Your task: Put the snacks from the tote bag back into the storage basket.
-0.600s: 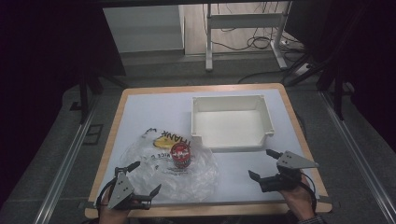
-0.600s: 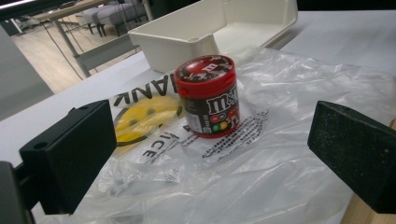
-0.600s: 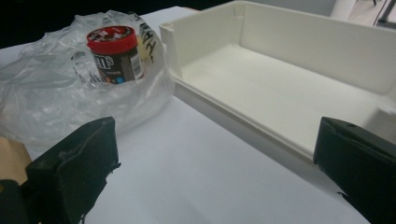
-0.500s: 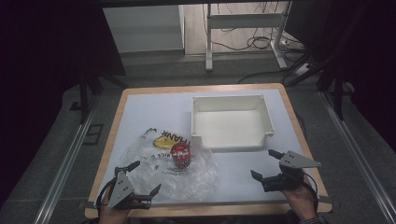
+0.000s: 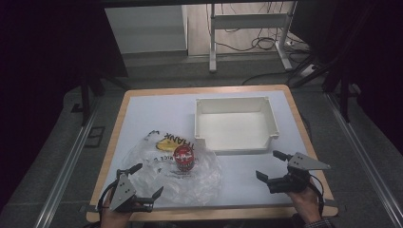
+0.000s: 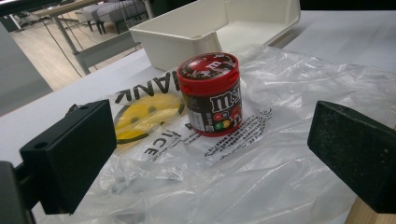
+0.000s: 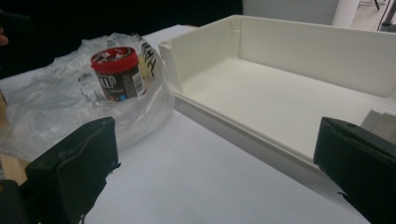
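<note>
Your red-lidded M&M's candy jar (image 6: 211, 93) stands upright on the crumpled clear plastic bag (image 6: 261, 172), just beside the white bin (image 5: 235, 124).

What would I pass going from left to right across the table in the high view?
left gripper → plastic bag → red-lidded candy jar → white tray → right gripper

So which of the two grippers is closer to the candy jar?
The left gripper, at the near left edge of the table. Its open fingers reach over the plastic bag that the candy jar stands on; the right gripper sits over bare table beside the white bin.
</note>
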Motion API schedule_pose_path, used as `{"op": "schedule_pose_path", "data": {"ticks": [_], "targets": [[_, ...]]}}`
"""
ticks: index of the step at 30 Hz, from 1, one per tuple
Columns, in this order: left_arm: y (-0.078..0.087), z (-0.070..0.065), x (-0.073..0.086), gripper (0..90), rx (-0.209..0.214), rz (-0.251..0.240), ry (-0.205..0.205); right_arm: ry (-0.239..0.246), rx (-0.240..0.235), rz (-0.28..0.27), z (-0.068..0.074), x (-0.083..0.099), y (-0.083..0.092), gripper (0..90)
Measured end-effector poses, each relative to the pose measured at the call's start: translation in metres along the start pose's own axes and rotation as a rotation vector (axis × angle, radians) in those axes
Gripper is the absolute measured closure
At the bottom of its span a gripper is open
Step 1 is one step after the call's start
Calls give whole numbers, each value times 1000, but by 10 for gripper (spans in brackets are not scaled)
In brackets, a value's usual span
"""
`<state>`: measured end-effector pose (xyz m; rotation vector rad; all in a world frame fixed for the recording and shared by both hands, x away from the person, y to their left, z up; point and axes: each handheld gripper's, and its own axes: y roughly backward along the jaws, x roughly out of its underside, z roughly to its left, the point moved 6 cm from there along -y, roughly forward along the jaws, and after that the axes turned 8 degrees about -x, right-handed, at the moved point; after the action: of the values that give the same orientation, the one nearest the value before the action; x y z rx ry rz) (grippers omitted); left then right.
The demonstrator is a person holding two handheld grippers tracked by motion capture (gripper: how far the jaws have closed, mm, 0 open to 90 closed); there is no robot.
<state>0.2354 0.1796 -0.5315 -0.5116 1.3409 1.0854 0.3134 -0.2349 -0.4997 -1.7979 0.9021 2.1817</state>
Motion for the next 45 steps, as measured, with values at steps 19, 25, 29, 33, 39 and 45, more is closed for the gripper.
{"op": "schedule_pose_path", "data": {"ticks": [19,25,29,33,39,45], "targets": [[0,0,0,10,-2,1,2,19,-61,-6,7,-1,-5,1],[0,0,0,8,3,1,-1,58,-67,3,11,-2,-9,1],[0,-1,-1,8,11,-8,-16,59,-66,3,10,-3,-9,1],[0,-4,-3,13,46,-19,-15,54,-71,0,10,-3,-10,1],[-1,-5,-3,18,74,-15,-4,58,-84,5,13,-5,-13,1],[-2,-2,-2,29,101,-15,46,66,-90,13,15,-6,-16,1]]}}
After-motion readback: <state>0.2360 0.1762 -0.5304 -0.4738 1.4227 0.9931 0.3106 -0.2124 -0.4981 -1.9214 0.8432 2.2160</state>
